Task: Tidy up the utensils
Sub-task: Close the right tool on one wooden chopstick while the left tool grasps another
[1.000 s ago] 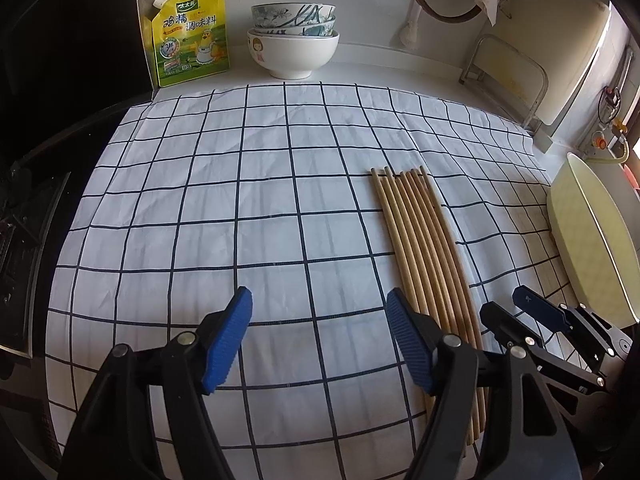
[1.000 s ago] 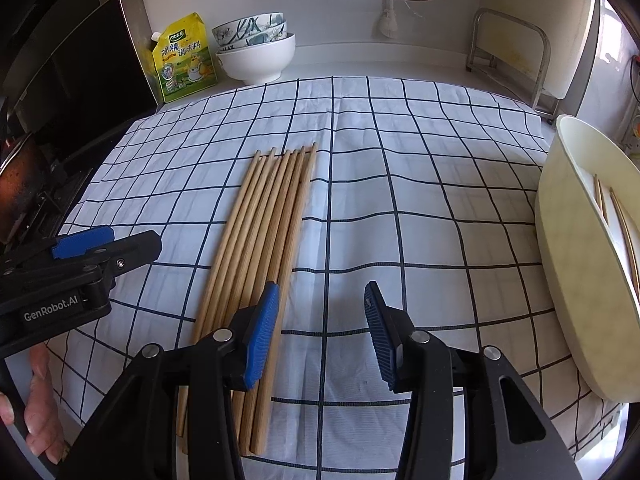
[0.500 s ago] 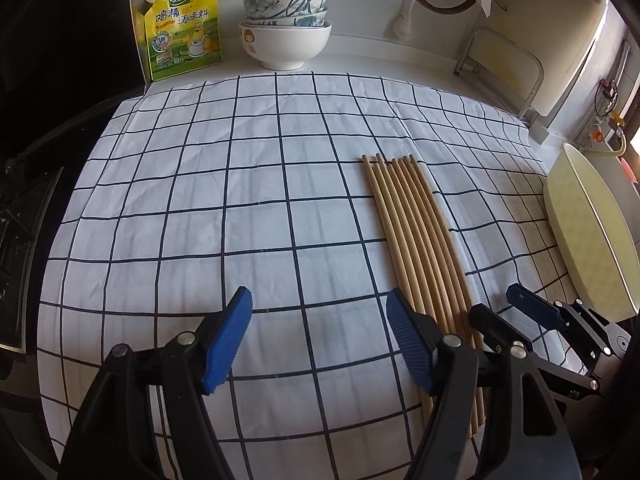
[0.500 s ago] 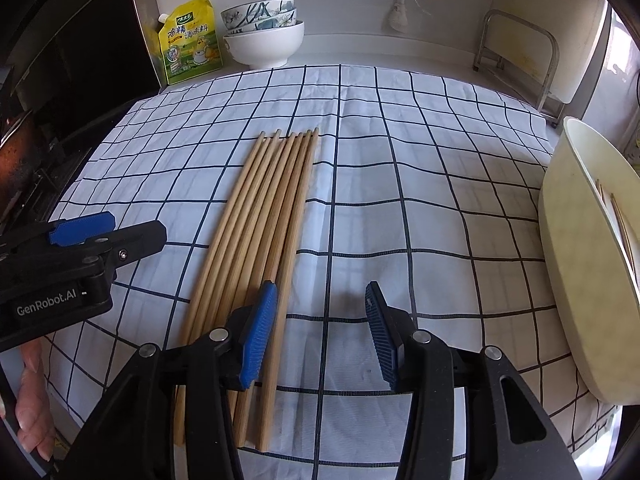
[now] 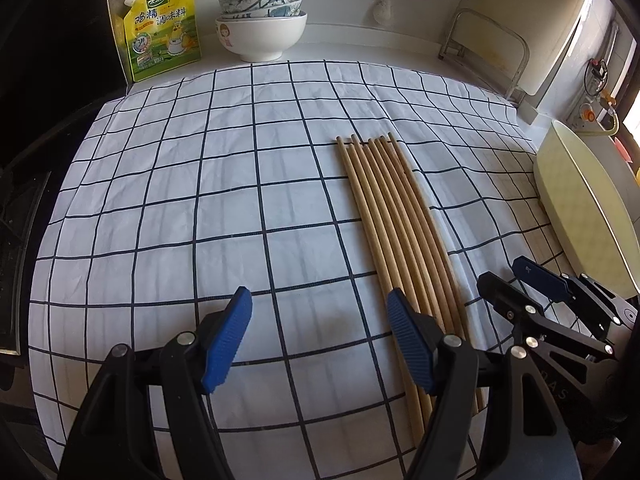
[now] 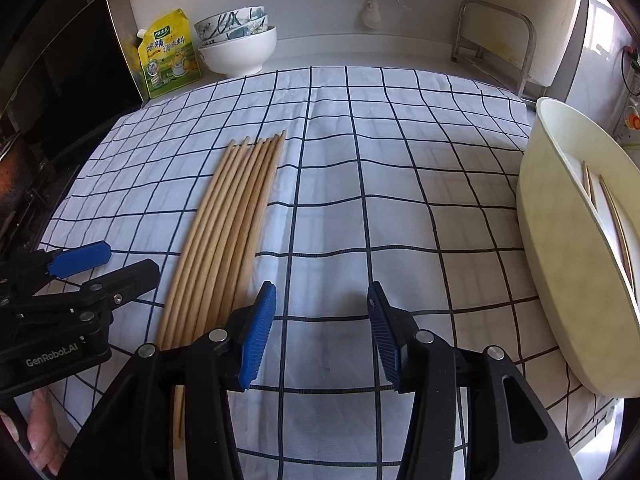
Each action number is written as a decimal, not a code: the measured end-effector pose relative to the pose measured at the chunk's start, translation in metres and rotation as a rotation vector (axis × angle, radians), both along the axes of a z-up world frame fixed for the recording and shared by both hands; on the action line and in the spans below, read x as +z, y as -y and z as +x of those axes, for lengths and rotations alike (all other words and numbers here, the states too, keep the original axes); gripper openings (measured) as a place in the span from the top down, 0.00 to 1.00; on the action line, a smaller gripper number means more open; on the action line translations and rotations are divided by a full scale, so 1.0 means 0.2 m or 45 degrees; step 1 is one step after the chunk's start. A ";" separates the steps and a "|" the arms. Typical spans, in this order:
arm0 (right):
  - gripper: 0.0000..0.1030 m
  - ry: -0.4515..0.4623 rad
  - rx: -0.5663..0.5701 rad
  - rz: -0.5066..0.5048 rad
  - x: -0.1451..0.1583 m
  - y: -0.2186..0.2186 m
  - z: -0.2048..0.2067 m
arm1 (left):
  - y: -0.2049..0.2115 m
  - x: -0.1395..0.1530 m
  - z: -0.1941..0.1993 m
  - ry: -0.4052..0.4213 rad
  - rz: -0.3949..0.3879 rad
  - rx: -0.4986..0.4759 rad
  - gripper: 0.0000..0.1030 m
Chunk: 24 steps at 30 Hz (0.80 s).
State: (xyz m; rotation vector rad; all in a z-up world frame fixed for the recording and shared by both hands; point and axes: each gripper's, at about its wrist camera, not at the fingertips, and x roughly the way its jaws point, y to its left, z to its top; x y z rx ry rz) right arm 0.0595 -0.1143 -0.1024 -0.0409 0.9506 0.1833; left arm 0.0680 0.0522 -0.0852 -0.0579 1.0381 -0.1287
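Note:
Several wooden chopsticks [image 5: 394, 216] lie side by side on the checked cloth, also in the right wrist view [image 6: 236, 216]. My left gripper [image 5: 320, 338] is open and empty, just left of their near ends. My right gripper [image 6: 320, 336] is open and empty, just right of their near ends; it shows at the left wrist view's right edge [image 5: 524, 284]. A cream oval tub [image 6: 560, 240] at the right holds two chopsticks [image 6: 612, 216]. The left gripper also shows in the right wrist view [image 6: 104, 266].
A white cloth with dark grid lines [image 5: 200, 200] covers the counter. At the back stand a yellow seasoning pouch [image 5: 160, 28] and stacked bowls [image 5: 262, 20]. A metal rack [image 6: 496, 36] stands back right. A dark stove [image 5: 12, 240] lies left.
Both grippers drew back slightly and rose, so more of the cloth and back wall shows. The chopsticks have not moved. Both grippers stay open.

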 end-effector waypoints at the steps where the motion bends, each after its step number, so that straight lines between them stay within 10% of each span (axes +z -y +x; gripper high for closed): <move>1: 0.56 0.006 0.016 -0.006 0.01 -0.02 0.00 | -0.01 0.00 0.00 0.001 0.002 0.007 0.33; 24: 0.56 -0.031 0.070 -0.048 -0.02 -0.10 0.00 | -0.03 0.00 0.01 0.002 0.004 0.025 0.33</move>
